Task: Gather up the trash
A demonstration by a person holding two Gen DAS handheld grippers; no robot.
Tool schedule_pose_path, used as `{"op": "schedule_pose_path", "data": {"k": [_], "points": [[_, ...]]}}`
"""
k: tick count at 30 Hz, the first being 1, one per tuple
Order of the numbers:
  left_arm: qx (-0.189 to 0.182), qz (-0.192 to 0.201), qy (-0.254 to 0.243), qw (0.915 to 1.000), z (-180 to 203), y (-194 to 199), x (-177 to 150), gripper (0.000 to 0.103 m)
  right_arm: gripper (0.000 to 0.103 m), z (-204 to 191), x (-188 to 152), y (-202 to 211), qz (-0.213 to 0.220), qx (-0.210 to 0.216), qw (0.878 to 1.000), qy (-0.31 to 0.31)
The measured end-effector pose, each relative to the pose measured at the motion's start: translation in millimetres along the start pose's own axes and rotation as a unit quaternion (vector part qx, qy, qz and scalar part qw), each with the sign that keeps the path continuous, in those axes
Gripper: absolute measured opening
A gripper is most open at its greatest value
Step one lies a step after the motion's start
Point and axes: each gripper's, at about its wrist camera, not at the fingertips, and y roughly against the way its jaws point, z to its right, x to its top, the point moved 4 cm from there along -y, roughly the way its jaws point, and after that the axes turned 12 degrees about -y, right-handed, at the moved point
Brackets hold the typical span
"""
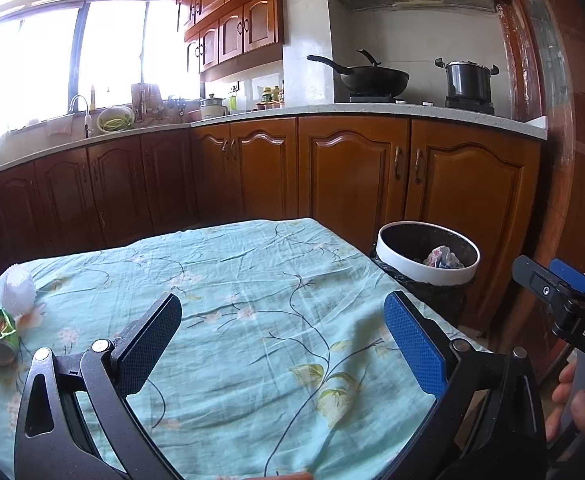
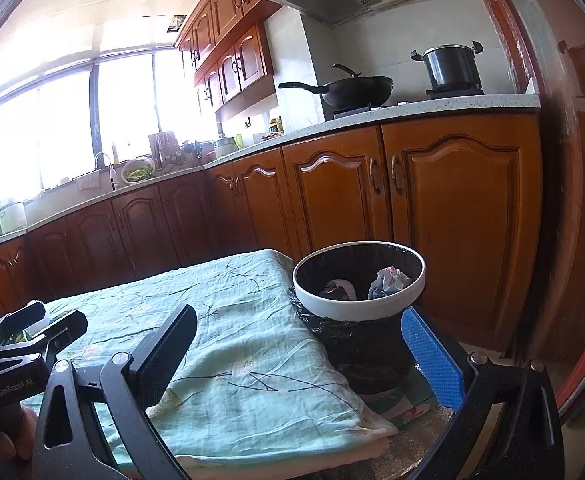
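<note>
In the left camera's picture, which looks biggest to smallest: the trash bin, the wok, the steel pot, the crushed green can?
1. Trash bin
2. Wok
3. Steel pot
4. Crushed green can

Pot and can look close in size; the can sits much nearer the camera, so that order is unsure.

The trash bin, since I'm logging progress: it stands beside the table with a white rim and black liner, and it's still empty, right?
Not empty. The trash bin does stand beside the table with a white rim and black liner, but the right wrist view shows crumpled paper already lying inside it.
</note>
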Motion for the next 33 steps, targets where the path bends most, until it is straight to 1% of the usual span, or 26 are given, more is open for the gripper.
{"op": "schedule_pose_path", "data": {"k": [33], "points": [[-0.006, -0.001, -0.003, 1.0, 3.6, 0.5, -0.2, 0.103, 0.103, -0.5, -0.4, -1.4, -0.007, 0.01, 1.0, -0.004]]}}
